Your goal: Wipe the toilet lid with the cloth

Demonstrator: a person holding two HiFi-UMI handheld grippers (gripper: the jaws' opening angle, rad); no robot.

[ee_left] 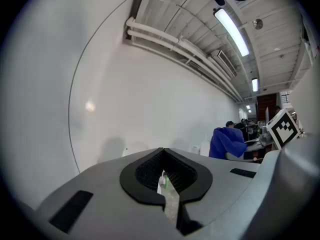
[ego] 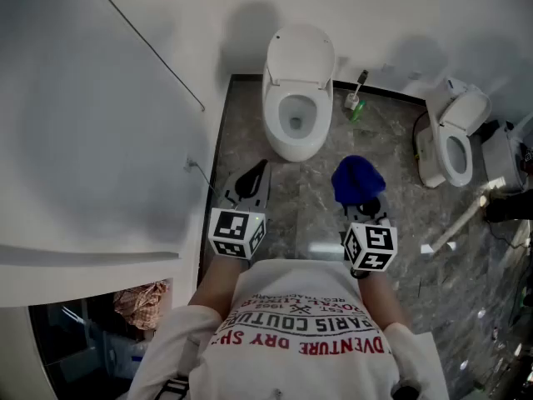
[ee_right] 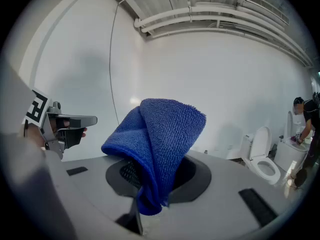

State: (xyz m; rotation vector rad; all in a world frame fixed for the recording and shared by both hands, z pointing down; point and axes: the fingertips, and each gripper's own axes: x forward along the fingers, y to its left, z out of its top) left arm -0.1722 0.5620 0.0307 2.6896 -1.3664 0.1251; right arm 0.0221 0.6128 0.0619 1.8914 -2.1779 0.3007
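Observation:
The white toilet [ego: 296, 115] stands against the far wall with its lid [ego: 301, 55] raised and the bowl showing. My right gripper [ego: 360, 197] is shut on a blue cloth [ego: 357, 179], held above the floor to the right of the bowl and short of it. In the right gripper view the cloth [ee_right: 160, 134] bunches up out of the shut jaws of my right gripper [ee_right: 150, 179]. My left gripper [ego: 251, 182] hangs near the bowl's front left, shut and empty. The left gripper view shows the left gripper [ee_left: 164, 176] with its jaws together, and the cloth [ee_left: 227, 143] off to the right.
A toilet brush [ego: 356, 98] in a green holder stands right of the toilet. A second toilet [ego: 454, 140] with raised lid sits at the far right, also seen as a toilet [ee_right: 262, 156] in the right gripper view. A white partition wall [ego: 100, 140] runs along the left. The floor is grey marble.

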